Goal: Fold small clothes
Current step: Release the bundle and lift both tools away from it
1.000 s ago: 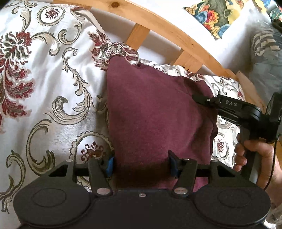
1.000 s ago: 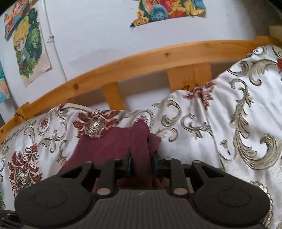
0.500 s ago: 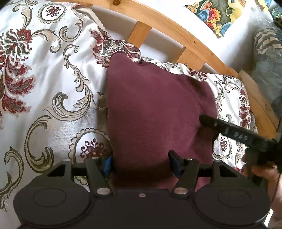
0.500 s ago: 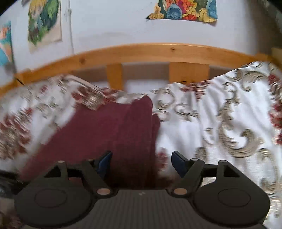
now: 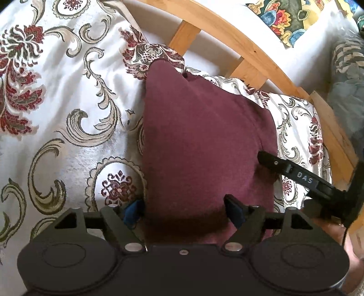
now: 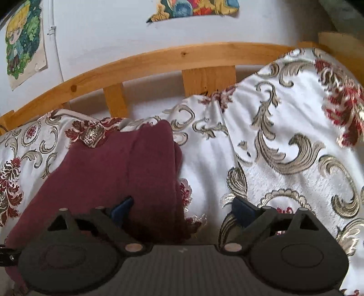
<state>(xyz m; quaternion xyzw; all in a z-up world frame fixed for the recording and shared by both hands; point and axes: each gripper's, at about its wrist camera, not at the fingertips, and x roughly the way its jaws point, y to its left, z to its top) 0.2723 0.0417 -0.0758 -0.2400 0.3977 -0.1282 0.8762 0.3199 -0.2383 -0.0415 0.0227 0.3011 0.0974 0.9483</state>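
A folded maroon garment lies flat on the patterned bedspread. My left gripper is open, its jaws spread wide over the garment's near edge, gripping nothing. My right gripper is open too; its left finger rests over the garment and its right finger is over the bedspread. The right gripper also shows in the left wrist view at the garment's right edge.
A curved wooden bed rail runs behind the bedspread, with a white wall and colourful pictures above it. A grey patterned cushion sits at the far right in the left wrist view.
My right gripper let go of the garment's folded edge and opened wide, then pulled back a little. The garment settled flat. My left gripper stayed open in place.
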